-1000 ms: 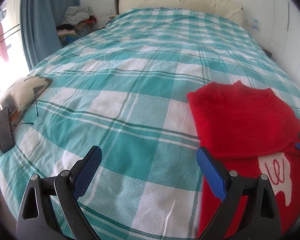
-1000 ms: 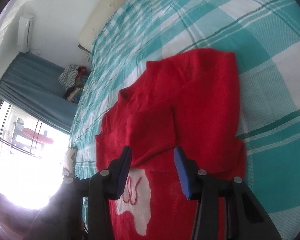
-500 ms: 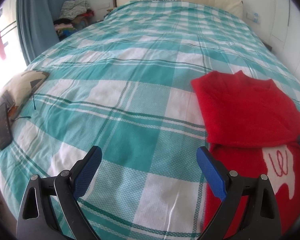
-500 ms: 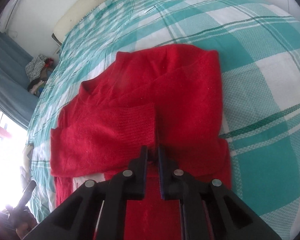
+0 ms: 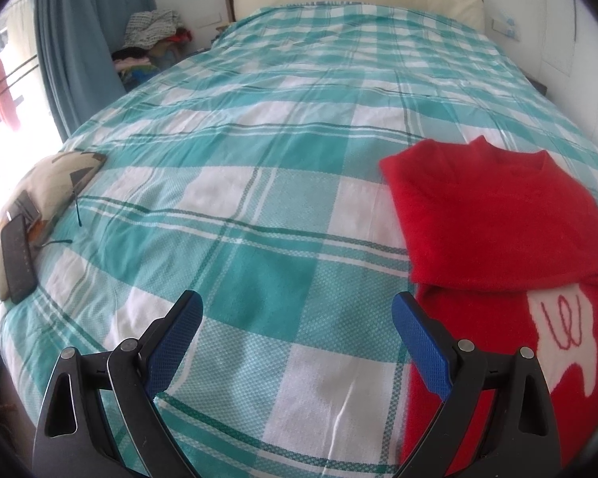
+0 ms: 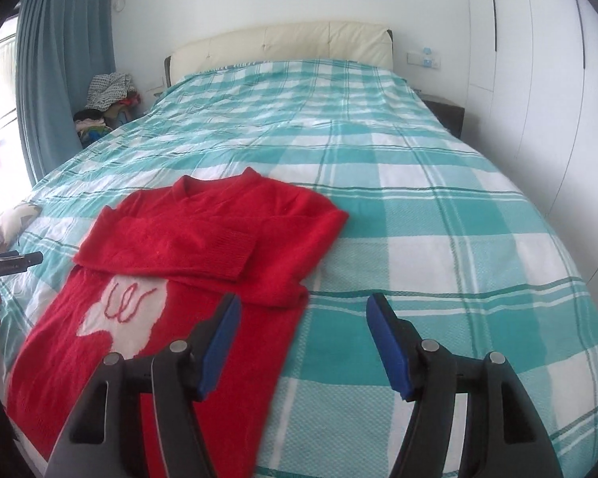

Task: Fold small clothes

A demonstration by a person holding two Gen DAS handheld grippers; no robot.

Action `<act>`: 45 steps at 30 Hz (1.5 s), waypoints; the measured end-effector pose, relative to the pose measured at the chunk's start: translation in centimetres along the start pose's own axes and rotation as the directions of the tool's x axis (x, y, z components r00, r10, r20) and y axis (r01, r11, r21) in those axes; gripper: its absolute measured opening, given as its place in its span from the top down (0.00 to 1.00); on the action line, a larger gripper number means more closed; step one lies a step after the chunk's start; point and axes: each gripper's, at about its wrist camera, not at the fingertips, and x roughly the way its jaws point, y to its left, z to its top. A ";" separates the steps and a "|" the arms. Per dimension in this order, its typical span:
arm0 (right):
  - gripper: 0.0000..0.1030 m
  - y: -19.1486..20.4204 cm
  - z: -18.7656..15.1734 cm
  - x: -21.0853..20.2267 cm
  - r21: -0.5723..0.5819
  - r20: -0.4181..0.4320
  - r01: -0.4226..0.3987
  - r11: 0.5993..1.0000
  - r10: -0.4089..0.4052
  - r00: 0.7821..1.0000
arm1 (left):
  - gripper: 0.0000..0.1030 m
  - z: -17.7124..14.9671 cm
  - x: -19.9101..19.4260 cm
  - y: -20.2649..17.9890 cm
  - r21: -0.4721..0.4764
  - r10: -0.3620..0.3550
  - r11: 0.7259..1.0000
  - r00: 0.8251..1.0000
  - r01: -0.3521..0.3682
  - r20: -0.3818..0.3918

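Here, in your left wrist view, your left gripper [image 5: 297, 326] hangs over the teal-checked bedspread [image 5: 259, 215] with its jaws spread wide and nothing between them; its blue pads [image 5: 420, 352] frame bare cloth. The red sweater [image 5: 494, 215] lies flat on the bed to the right, its near edge just beside the right-hand finger, both sleeves folded across the chest and a white patch [image 5: 558, 330] showing below them. A cushion [image 5: 56, 183] with a dark remote [image 5: 18, 263] on it rests at the left edge of the bed. In your right wrist view, your right gripper [image 6: 303, 338] is also gaping, empty, above the sweater's [image 6: 203, 239] lower right corner: the left finger sits over red knit, the right one over bedspread [image 6: 438, 239]. The folded cuff [image 6: 235, 251] lies across the chest. The headboard [image 6: 283, 46] and a curtain [image 6: 59, 75] stand beyond.
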 end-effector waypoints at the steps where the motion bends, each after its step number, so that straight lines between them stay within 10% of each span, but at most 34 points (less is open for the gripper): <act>1: 0.33 -0.4 -0.3 -0.2 0.031 0.005 -0.006 1.000 0.005 1.000 | 0.06 0.0 0.0 -0.1 0.001 0.004 1.000 1.000 -0.004 0.004; 10: 0.33 -2.3 0.1 -0.6 0.171 0.028 -0.043 0.984 0.038 0.999 | 0.06 0.0 0.0 -0.6 0.006 0.013 1.000 1.000 -0.013 0.005; 45: 0.33 -0.9 -0.1 -0.8 0.142 0.033 -0.070 0.987 0.066 0.997 | 0.06 -0.3 0.7 -1.0 0.009 -0.011 1.000 0.999 0.011 -0.032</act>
